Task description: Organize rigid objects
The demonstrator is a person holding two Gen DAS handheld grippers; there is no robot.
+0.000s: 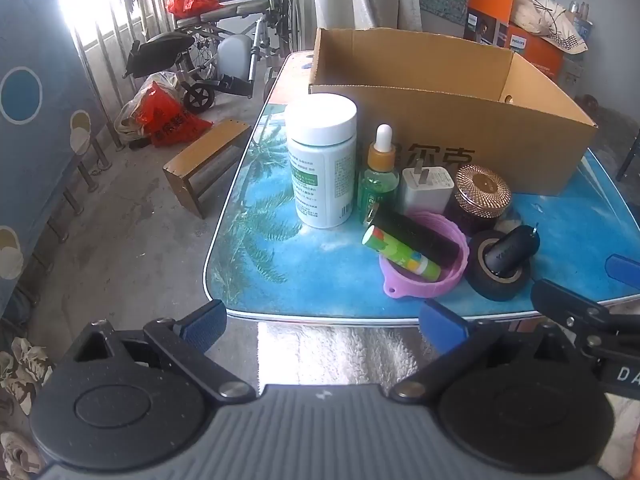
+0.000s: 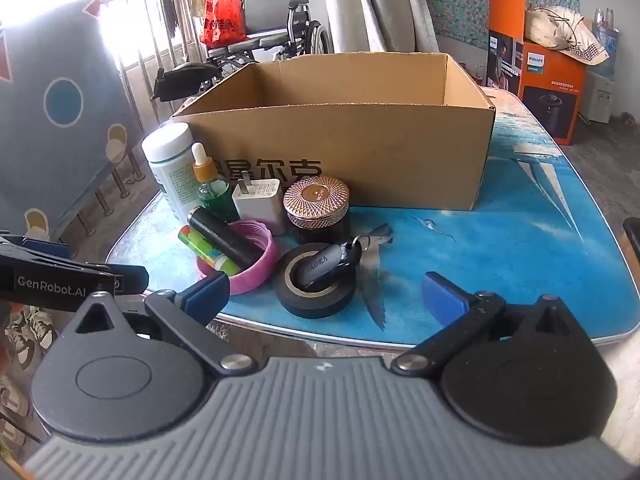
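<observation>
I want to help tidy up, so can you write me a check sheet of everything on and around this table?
Surface: blue glossy palm-print table, bare on its right half.
Job's things: open brown cardboard box, nothing seen inside from here. In front: white-capped pill bottle, green dropper bottle, white plug charger, copper-lidded jar, black tube and green patterned stick leaning in a pink ring-shaped dish, black key fob resting in a black tape roll.
Clutter: nothing seen.
Grippers: left gripper and right gripper open, holding nothing, at the near edge.
Cables: nothing seen.
Surroundings: wheelchair, wooden stool, orange Philips box.
</observation>
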